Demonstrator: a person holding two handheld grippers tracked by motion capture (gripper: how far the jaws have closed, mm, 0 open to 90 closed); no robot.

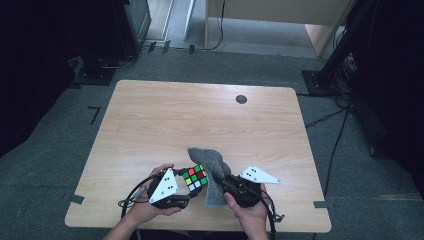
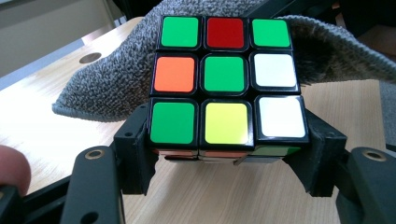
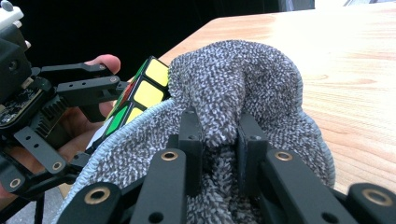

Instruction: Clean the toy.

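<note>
Puzzle cube (image 2: 226, 78) clamped in left gripper (image 2: 227, 156); grey cloth (image 3: 233, 88) pinched by right gripper (image 3: 220, 135), draped against cube.

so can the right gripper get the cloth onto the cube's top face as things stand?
Probably yes. The right gripper is shut on the cloth, which already lies against the cube held by the left gripper. The stickered top face is bare, with nothing above it.

Wooden table (image 1: 150, 115) on grey carpet (image 1: 45, 165) (dark surroundings).

Scrambled puzzle cube (image 2: 226, 79) held above table, grey cloth (image 3: 243, 93) pressed against it
</note>
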